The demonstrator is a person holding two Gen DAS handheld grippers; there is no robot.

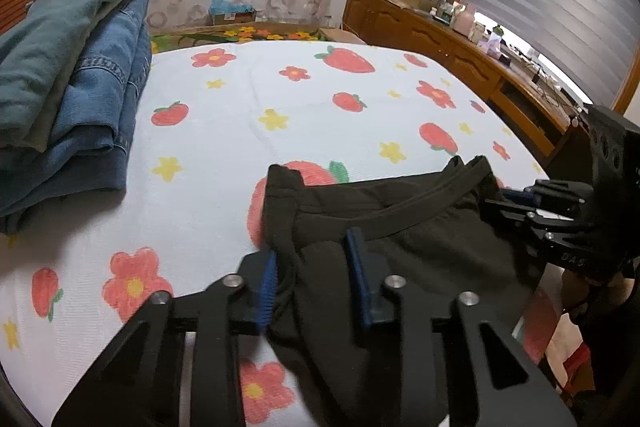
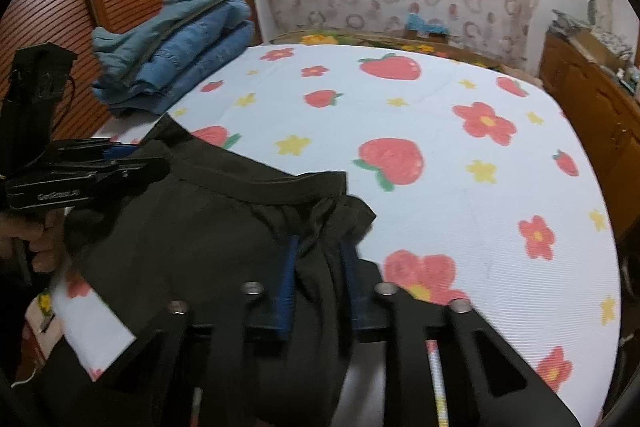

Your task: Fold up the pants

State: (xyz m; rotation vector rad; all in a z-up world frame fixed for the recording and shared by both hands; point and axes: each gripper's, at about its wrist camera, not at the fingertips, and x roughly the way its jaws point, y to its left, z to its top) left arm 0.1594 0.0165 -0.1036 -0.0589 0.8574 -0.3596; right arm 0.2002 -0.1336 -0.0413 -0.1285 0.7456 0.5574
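Note:
Dark olive-black pants lie at the near edge of the bed, waistband toward the bed's middle; they also show in the right wrist view. My left gripper has its blue pads on either side of the waistband's left corner, with fabric and a drawstring between them. My right gripper is closed on bunched fabric at the waistband's right corner. Each gripper shows side-on in the other's view, the right one and the left one.
The bed has a white sheet with strawberries and flowers. A stack of folded jeans and a teal garment sits at the far left. A wooden dresser with clutter runs along the right, below a window blind.

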